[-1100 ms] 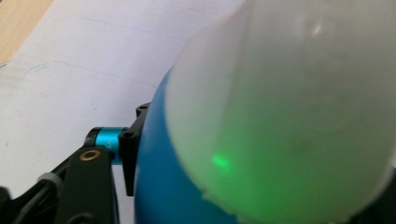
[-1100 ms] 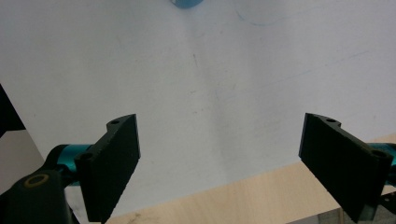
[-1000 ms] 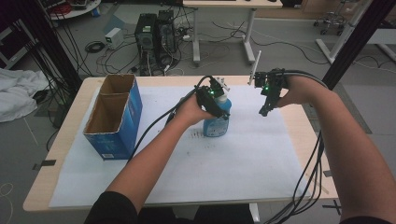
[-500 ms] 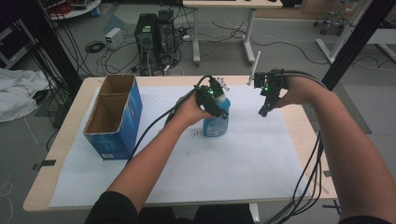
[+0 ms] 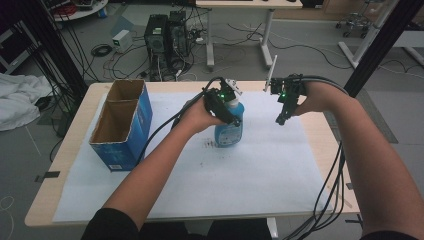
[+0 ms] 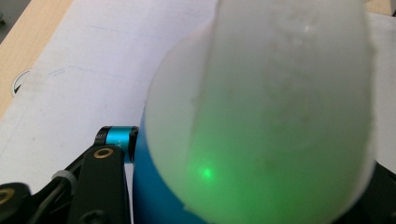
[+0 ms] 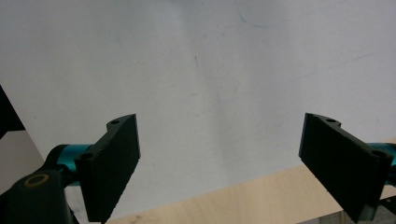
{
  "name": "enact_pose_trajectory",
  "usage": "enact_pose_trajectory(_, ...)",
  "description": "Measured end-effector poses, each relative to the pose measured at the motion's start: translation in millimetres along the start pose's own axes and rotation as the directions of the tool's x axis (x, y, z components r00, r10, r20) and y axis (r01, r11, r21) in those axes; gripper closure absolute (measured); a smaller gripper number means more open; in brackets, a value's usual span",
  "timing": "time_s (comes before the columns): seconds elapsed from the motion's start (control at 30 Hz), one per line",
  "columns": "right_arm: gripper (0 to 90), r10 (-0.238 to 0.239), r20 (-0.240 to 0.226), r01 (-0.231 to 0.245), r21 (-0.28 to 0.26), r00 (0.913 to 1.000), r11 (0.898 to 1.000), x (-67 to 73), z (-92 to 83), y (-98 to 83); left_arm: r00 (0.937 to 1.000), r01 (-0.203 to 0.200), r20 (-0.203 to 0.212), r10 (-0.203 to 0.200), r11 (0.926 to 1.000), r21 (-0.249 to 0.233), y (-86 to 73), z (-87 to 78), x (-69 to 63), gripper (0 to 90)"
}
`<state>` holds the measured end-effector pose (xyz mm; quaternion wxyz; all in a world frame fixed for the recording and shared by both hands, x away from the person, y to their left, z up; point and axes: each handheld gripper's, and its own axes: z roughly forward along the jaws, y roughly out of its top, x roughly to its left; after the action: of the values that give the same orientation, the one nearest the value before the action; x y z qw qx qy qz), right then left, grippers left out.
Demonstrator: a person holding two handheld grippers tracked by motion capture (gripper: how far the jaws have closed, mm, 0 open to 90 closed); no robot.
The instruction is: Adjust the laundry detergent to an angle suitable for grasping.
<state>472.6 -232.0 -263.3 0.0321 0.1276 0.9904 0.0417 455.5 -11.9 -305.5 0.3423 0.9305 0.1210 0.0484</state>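
A blue bottle [image 5: 229,134] with a white top stands upright on the white paper [image 5: 225,180] near the table's middle. My left gripper [image 5: 231,114] comes at it from the left and is shut on its upper part. In the left gripper view the white top [image 6: 280,102] rises close in front, above the bottle's blue body [image 6: 154,196], with one black jaw at the lower left. I cannot tell whether the bottle's base rests on the paper. My right gripper [image 5: 281,120] hangs to the right of the bottle, pointing down. Its jaws [image 7: 219,163] stand wide open over bare paper.
An open blue cardboard box [image 5: 122,122] with two compartments stands at the table's left. The wooden table's [image 5: 330,135] right edge lies just past the paper. Cables trail from both grippers toward the person. Computers and cables sit on the floor beyond the table.
The left hand and its gripper have edged slightly upward at the bottle. The right gripper has kept still.
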Motion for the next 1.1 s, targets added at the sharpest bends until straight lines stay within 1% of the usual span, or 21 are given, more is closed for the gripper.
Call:
enact_pose_trajectory(0.03, 11.6, -0.004, -0.001, 0.004, -0.003, 1.0, 1.0, 0.1, 0.3, 0.5, 1.0, 0.001, 0.002, -0.001, 1.0, -0.002, 0.0, -2.2, -1.7, 42.1)
enact_pose_trajectory(0.1, 11.6, -0.005, -0.001, 0.005, -0.002, 1.0, 1.0, 0.5, 0.0, 1.4, 0.9999, -0.015, 0.008, 0.015, 0.9999, 0.003, 0.4, -7.6, -3.4, 42.0)
enact_pose_trajectory(0.13, 11.6, -0.002, -0.003, 0.002, -0.001, 1.0, 1.0, 1.0, -0.3, 1.8, 0.9998, -0.014, 0.011, 0.014, 0.9999, 0.001, 0.1, -10.8, -4.6, 42.0)
enact_pose_trajectory(0.17, 11.6, -0.012, -0.002, 0.012, -0.007, 0.9999, 1.0, 0.6, 0.1, 2.4, 0.9998, -0.014, 0.012, 0.014, 0.9999, 0.002, 0.0, -12.9, -4.8, 42.0)
enact_pose_trajectory(0.2, 11.6, -0.003, -0.002, 0.003, -0.004, 1.0, 1.0, 1.6, -0.1, 2.6, 0.9998, -0.015, 0.014, 0.015, 0.9999, -0.002, -0.3, -15.1, -5.6, 42.0)
enact_pose_trajectory(0.37, 11.6, -0.014, -0.001, 0.014, -0.004, 0.9999, 1.0, 2.0, 0.3, 4.2, 0.9994, -0.031, 0.014, 0.031, 0.9995, 0.003, -3.1, -26.7, -7.4, 42.0)
enact_pose_trajectory(0.4, 11.6, -0.014, -0.001, 0.014, -0.004, 0.9999, 1.0, 2.0, 0.3, 4.2, 0.9994, -0.031, 0.014, 0.031, 0.9995, 0.003, -3.1, -26.7, -7.4, 42.0)
enact_pose_trajectory(0.43, 11.6, -0.013, 0.0, 0.013, -0.005, 0.9999, 1.0, 3.4, -0.5, 5.0, 0.9989, -0.04, 0.022, 0.04, 0.9992, 0.007, -5.8, -32.9, -7.9, 42.0)
enact_pose_trajectory(0.5, 11.6, -0.013, 0.0, 0.013, -0.005, 0.9999, 1.0, 3.6, -0.7, 5.1, 0.9989, -0.04, 0.025, 0.04, 0.9992, 0.007, -6.7, -34.2, -8.2, 42.0)
enact_pose_trajectory(0.53, 11.6, -0.016, 0.002, 0.016, -0.006, 0.9999, 1.0, 4.1, -0.9, 4.9, 0.9982, -0.051, 0.032, 0.051, 0.9987, 0.006, -8.3, -37.1, -8.7, 42.0)
enact_pose_trajectory(0.57, 11.6, -0.016, 0.002, 0.016, -0.006, 0.9999, 1.0, 4.1, -0.9, 4.9, 0.9982, -0.051, 0.032, 0.051, 0.9987, 0.006, -8.3, -37.1, -8.7, 42.0)
enact_pose_trajectory(0.6, 11.6, -0.013, 0.002, 0.013, -0.004, 0.9999, 1.0, 4.5, -1.8, 4.2, 0.9971, -0.066, 0.038, 0.066, 0.9978, -0.001, -10.3, -38.9, -9.6, 42.0)
enact_pose_trajectory(0.63, 11.6, -0.013, 0.002, 0.013, -0.004, 0.9999, 1.0, 4.5, -1.8, 4.2, 0.9971, -0.066, 0.038, 0.066, 0.9978, -0.001, -10.3, -38.9, -9.6, 42.0)
enact_pose_trajectory(0.67, 11.6, -0.013, 0.003, 0.013, -0.007, 0.9999, 1.0, 4.7, -2.0, 4.0, 0.9951, -0.088, 0.045, 0.088, 0.9961, -0.001, -11.3, -40.0, -10.5, 42.0)
enact_pose_trajectory(0.7, 11.6, -0.013, 0.003, 0.013, -0.007, 0.9999, 1.0, 4.7, -2.0, 4.0, 0.9951, -0.088, 0.045, 0.088, 0.9961, -0.001, -11.3, -40.0, -10.5, 42.0)
enact_pose_trajectory(0.73, 11.6, -0.014, 0.004, 0.014, -0.009, 0.9999, 1.0, 4.8, -2.0, 3.8, 0.9912, -0.121, 0.054, 0.121, 0.9926, -0.008, -13.8, -41.5, -13.2, 42.0)
enact_pose_trajectory(0.77, 11.6, -0.006, 0.003, 0.006, -0.003, 1.0, 1.0, 6.2, -3.3, 3.4, 0.9893, -0.133, 0.061, 0.133, 0.9911, -0.001, -14.4, -42.8, -13.7, 42.0)
enact_pose_trajectory(0.87, 11.6, -0.004, 0.004, 0.004, -0.002, 1.0, 1.0, 7.8, -3.9, 3.7, 0.9859, -0.138, 0.094, 0.138, 0.9904, -0.009, -17.3, -45.0, -15.8, 42.0)
enact_pose_trajectory(0.97, 11.6, -0.007, 0.004, 0.007, -0.001, 1.0, 1.0, 8.0, -4.2, 3.8, 0.984, -0.142, 0.108, 0.142, 0.9898, -0.011, -18.2, -46.2, -16.4, 42.0)
enact_pose_trajectory(1.0, 11.6, -0.011, 0.009, 0.011, -0.01, 0.9999, 1.0, 9.3, -5.0, 4.0, 0.9789, -0.148, 0.138, 0.151, 0.9885, -0.029, -20.6, -50.4, -19.4, 42.0)
enact_pose_trajectory(1.1, 11.6, -0.011, 0.011, 0.012, -0.01, 0.9999, 1.0, 10.3, -5.7, 4.0, 0.9751, -0.16, 0.15, 0.164, 0.9865, -0.034, -21.4, -53.1, -21.9, 42.0)
